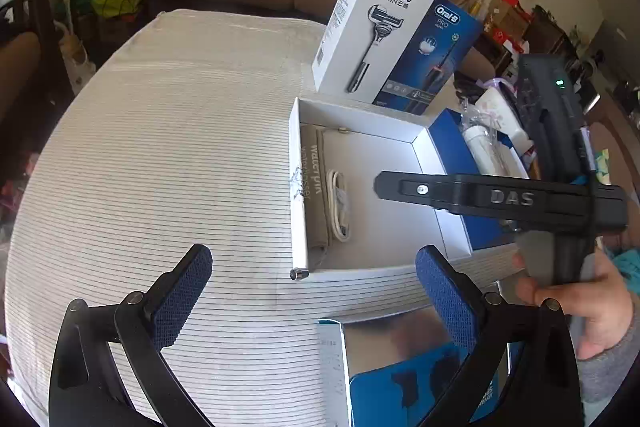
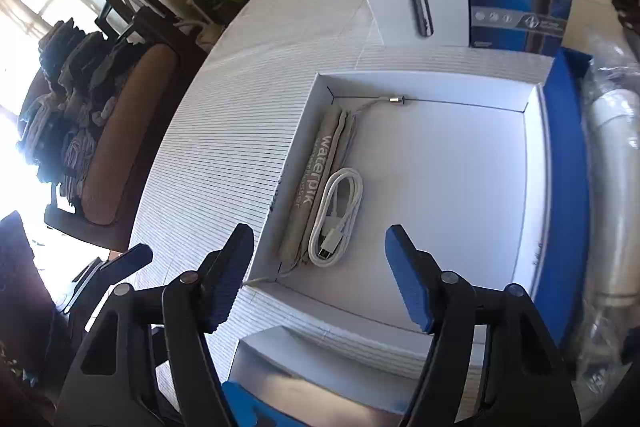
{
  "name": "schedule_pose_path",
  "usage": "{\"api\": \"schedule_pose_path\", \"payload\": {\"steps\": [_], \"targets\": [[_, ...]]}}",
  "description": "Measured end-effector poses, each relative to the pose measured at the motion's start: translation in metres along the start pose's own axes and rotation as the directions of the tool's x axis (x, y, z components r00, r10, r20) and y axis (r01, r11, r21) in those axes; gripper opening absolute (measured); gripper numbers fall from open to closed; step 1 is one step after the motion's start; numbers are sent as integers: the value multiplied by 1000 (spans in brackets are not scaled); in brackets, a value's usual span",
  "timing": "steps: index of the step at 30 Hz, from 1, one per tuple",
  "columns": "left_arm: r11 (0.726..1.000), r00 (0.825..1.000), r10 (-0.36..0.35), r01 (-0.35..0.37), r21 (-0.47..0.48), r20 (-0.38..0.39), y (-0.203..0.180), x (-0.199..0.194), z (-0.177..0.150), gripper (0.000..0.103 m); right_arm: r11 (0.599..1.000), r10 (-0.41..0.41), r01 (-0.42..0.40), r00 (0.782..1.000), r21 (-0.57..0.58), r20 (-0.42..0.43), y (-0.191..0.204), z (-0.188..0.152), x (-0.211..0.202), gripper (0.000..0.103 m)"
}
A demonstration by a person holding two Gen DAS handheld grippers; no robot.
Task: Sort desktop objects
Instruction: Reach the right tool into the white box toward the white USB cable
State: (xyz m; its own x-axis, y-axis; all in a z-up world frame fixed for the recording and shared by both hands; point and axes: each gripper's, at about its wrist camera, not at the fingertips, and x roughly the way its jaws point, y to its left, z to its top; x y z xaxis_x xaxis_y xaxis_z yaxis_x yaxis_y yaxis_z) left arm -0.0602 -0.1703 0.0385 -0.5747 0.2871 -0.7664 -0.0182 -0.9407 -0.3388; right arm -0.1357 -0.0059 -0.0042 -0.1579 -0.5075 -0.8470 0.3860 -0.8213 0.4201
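An open white box (image 2: 440, 187) lies on the striped tablecloth. Along its left wall rests a grey Waterpik pouch (image 2: 316, 187), and a coiled white USB cable (image 2: 340, 211) lies beside it. My right gripper (image 2: 320, 231) hovers open over the box's near left corner. The cable's plug end shows between its blue fingers (image 2: 408, 279), which touch nothing. From the left wrist the same box (image 1: 384, 167), pouch (image 1: 316, 187) and cable (image 1: 340, 203) appear, with the right gripper's black body (image 1: 500, 199) held by a hand above the box. My left gripper (image 1: 314, 253) is open and holds nothing in front of the box.
A white Gillette box (image 1: 372, 35) and a blue Oral-B box (image 1: 436, 59) stand upright behind the open box. To its right a blue box (image 1: 452, 155) holds a white device in plastic wrap (image 1: 484, 147). A silver and blue box (image 1: 400, 359) lies at the near edge.
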Motion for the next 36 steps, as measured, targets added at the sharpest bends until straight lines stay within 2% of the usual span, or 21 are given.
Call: {"api": "schedule_pose_path", "payload": {"steps": [7,15,18,19,23,28,31,36], "targets": [[999,999,-41,41,-30,7,15,11,1,103,1000,-4,5,999,2,-54,-2,12,43,63],[996,997,-83,83,-40,10,20,11,0,103,1000,19,-16,995,25,-98,-8,12,67,58],[994,995,-100,101,-47,11,21,12,0,103,1000,3,-3,996,-2,-94,-6,11,66,51],[994,995,-101,102,-46,10,20,12,-1,103,1000,-7,6,995,-7,-95,-6,11,66,42],[993,994,-107,107,-42,3,19,15,-3,103,1000,29,-28,995,10,-100,-13,11,64,27],[992,993,-116,116,-57,2,24,17,-3,103,1000,15,-17,997,-20,-78,-9,9,49,22],[991,992,-123,123,-56,4,22,16,-4,103,999,44,-44,997,-9,-59,-12,8,33,13],[991,991,-132,132,12,-4,6,18,-7,103,999,33,-35,997,-19,-64,-16,8,19,11]]}}
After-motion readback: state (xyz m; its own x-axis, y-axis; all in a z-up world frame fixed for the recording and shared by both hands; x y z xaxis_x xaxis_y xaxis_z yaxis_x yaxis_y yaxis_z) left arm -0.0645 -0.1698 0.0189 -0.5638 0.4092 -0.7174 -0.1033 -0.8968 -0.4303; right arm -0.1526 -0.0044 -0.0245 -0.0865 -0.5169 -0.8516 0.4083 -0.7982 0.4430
